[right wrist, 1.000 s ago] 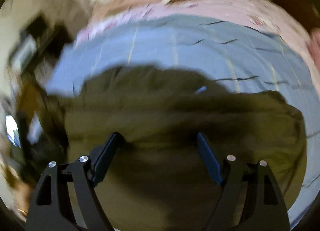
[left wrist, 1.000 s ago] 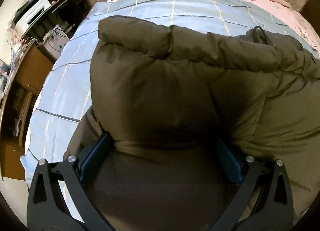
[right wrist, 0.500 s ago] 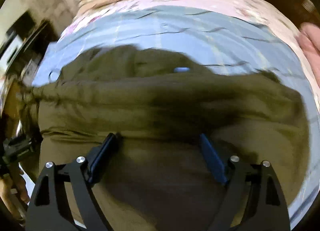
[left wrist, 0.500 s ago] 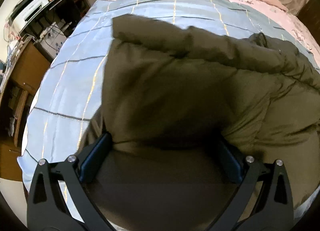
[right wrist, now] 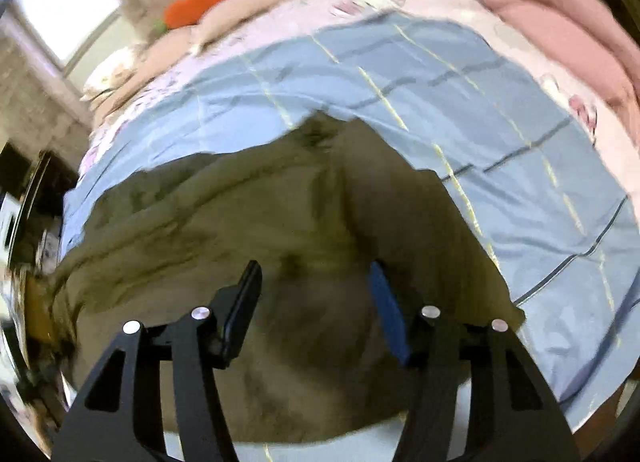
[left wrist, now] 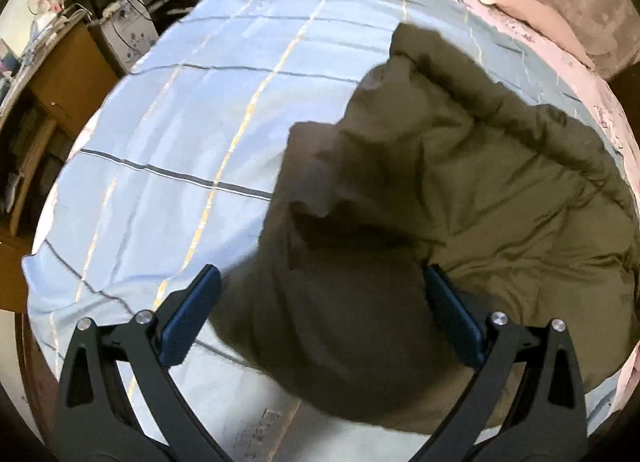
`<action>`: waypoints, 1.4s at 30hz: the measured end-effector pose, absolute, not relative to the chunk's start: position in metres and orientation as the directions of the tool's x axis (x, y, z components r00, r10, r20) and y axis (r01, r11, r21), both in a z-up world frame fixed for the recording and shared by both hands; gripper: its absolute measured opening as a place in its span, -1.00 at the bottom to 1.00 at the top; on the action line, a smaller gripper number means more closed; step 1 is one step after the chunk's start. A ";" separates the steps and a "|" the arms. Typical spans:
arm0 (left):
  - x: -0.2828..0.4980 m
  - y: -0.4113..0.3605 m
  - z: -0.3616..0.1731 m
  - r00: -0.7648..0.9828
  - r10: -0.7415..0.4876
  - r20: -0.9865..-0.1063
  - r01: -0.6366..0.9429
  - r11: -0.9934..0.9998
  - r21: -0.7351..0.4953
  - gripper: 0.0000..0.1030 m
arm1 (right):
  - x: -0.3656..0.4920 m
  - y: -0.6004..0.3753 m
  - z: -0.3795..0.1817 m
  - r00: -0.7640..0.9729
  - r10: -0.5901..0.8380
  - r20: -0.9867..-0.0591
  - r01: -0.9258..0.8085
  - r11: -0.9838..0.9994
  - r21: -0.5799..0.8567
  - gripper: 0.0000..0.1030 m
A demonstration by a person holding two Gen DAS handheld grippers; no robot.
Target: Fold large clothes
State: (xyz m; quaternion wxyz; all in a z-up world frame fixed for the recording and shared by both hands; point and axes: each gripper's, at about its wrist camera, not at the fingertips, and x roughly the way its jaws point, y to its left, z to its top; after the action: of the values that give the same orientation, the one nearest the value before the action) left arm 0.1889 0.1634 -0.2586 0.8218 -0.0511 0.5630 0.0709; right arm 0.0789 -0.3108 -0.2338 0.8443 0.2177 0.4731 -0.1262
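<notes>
A large olive-green padded jacket (left wrist: pixel 460 189) lies bunched on a blue checked bed cover (left wrist: pixel 180 121). In the left wrist view my left gripper (left wrist: pixel 320 294) has its jaws spread wide, with a thick fold of the jacket bulging between them. In the right wrist view the jacket (right wrist: pixel 208 221) fills the lower half, and my right gripper (right wrist: pixel 314 294) has its jaws narrower around a hump of the fabric. The view is blurred, so I cannot tell whether the pads (right wrist: pixel 384 302) press the cloth.
Pink pillows (left wrist: pixel 520 9) and an orange cushion (right wrist: pixel 208 1) lie at the head of the bed. A folded pink blanket (right wrist: pixel 568 29) lies at the right. A wooden desk (left wrist: pixel 60 73) with clutter stands left of the bed.
The jacket's left side has swung over to the right, baring much more blue cover on the left. My right gripper's jaws have narrowed. Both views have shifted.
</notes>
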 end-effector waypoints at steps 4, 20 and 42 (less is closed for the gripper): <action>0.184 0.154 -0.271 0.318 0.122 -0.940 -0.137 0.987 0.082 0.96 | 0.072 -0.304 -0.258 0.417 -0.046 -0.908 0.448 0.879 0.161 0.14; 0.116 0.090 -0.169 0.625 -0.014 -0.781 -0.019 0.999 -0.032 0.96 | 0.040 -0.217 -0.175 0.688 -0.142 -0.712 0.299 0.949 0.100 0.74; 0.011 0.018 -0.107 0.775 -0.055 -0.630 0.116 0.992 0.056 0.96 | -0.009 -0.125 -0.147 0.746 -0.173 -0.643 0.188 0.981 -0.046 0.97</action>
State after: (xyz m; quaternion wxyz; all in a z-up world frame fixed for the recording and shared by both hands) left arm 0.0107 0.0181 -0.1068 0.9409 0.0460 0.3324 -0.0455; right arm -0.0092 -0.1246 -0.1475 0.9344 0.0109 0.3427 -0.0968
